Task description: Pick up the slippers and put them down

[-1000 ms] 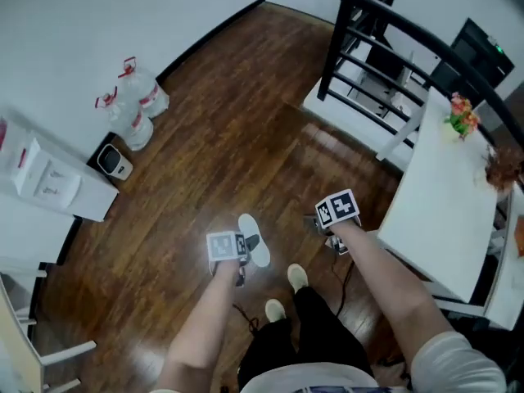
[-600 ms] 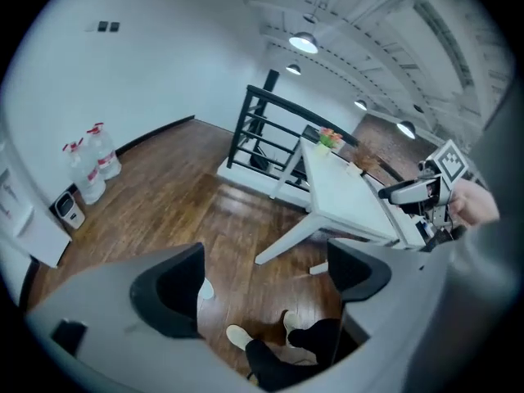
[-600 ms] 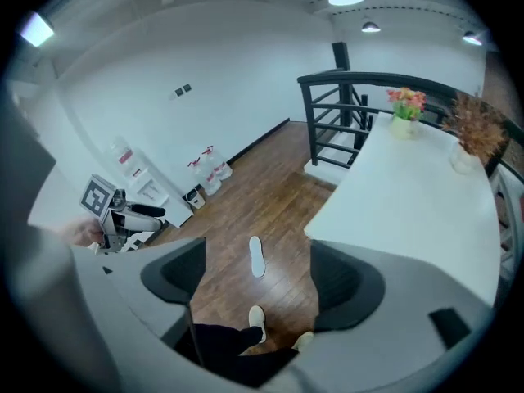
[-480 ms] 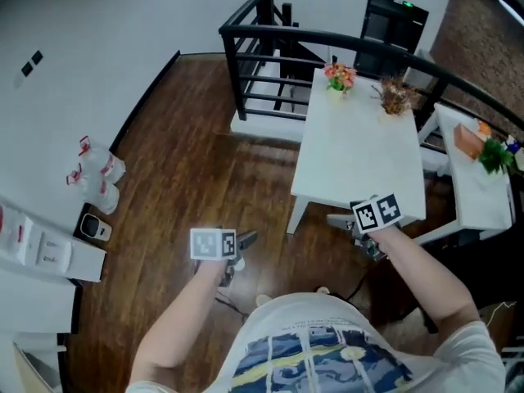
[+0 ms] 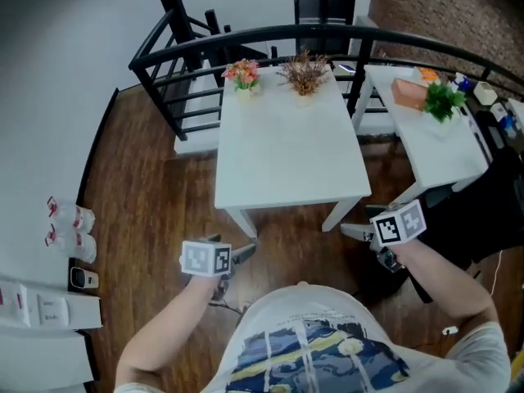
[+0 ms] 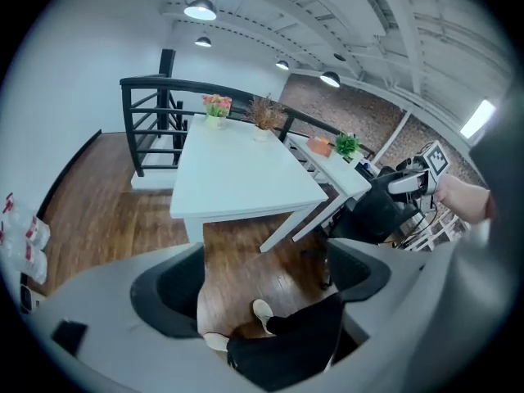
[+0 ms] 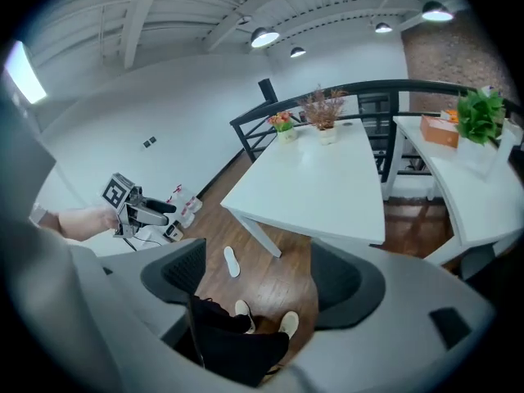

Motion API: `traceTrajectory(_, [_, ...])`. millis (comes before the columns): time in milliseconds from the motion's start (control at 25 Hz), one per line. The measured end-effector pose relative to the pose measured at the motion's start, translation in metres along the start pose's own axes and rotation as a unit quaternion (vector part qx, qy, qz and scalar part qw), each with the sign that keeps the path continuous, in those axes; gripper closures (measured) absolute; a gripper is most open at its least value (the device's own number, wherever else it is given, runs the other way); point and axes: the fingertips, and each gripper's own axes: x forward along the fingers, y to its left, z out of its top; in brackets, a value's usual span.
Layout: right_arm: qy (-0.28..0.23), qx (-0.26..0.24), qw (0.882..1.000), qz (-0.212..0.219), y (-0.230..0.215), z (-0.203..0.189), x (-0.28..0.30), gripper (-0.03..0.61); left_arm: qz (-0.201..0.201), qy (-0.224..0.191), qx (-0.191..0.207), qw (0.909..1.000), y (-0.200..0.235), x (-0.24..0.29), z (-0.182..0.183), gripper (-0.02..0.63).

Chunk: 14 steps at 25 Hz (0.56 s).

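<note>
One white slipper (image 7: 232,261) lies on the dark wood floor near the white table's leg, seen only in the right gripper view. It is hidden in the head view. My left gripper (image 5: 245,250) hangs at waist height, open, with only floor and the person's pale shoes (image 6: 262,309) between its jaws (image 6: 262,281). My right gripper (image 5: 349,231) is also raised and open (image 7: 254,277), holding nothing. Each gripper shows in the other's view: the right gripper (image 6: 413,178) and the left gripper (image 7: 131,207).
A white table (image 5: 286,154) with two small plants stands straight ahead, and a second table (image 5: 426,142) to its right. A black railing (image 5: 246,39) curves behind them. Water bottles (image 5: 70,223) and a white cabinet (image 5: 45,309) line the left wall.
The head view swung up from the floor to the tables. Both grippers rose away from the floor, and the white slipper beside the left gripper dropped out of the head view.
</note>
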Motion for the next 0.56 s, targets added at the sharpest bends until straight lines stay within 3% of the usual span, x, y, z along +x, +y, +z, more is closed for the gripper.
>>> traceTrajectory(200, [-0.001, 0.020, 1.000, -0.013, -0.049, -0.028, -0.035, 0.160, -0.010, 0.001, -0.010, 0.9999, -0.040, 0.022, 0.017, 0.146])
traceTrajectory(560, [0.002, -0.011, 1.000, 0.016, -0.035, -0.037, -0.048, 0.160, -0.006, 0.006, 0.003, 1.0000, -0.066, 0.011, 0.014, 0.146])
